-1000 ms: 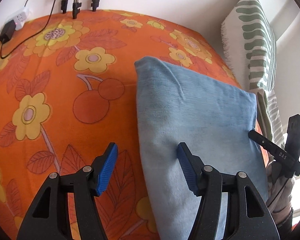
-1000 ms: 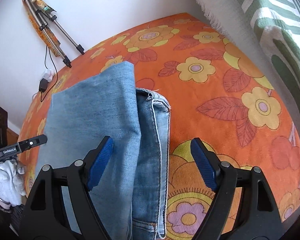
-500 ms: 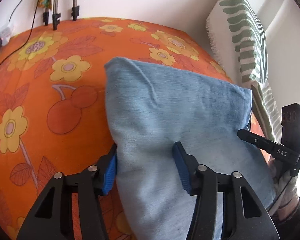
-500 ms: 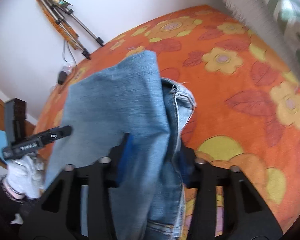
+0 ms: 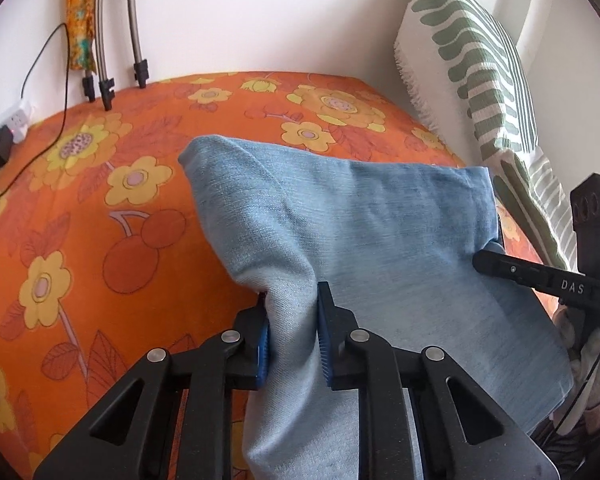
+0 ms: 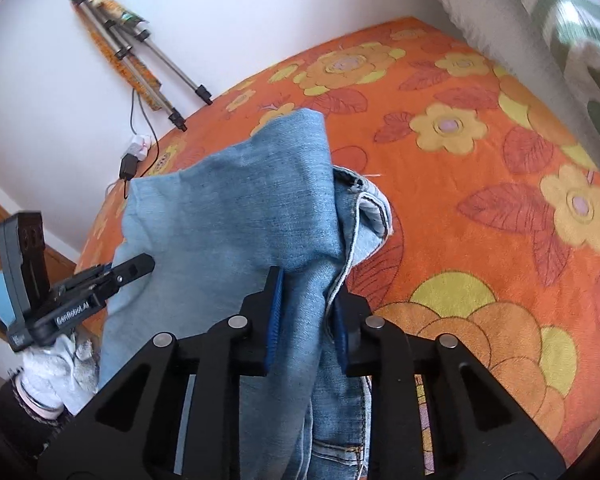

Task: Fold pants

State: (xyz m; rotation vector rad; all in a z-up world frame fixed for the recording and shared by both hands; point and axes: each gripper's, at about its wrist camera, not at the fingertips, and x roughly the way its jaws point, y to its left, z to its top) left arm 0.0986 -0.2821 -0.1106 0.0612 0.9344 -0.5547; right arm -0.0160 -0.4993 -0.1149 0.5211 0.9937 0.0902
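pants (image 5: pixel 372 240) bunched mid orange bedsheet (image 5: pixel 80 208) | left gripper (image 5: pixel 292 332) just closed, pinching near edge | right gripper (image 6: pixel 306 308) likewise, clamping thick waistband layers | risk: uneven bites let layers slip, fold skews

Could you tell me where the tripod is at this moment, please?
The tripod leans folded against the white wall at the far edge of the orange floral bedspread, upper left in both wrist views, just above the power strip.
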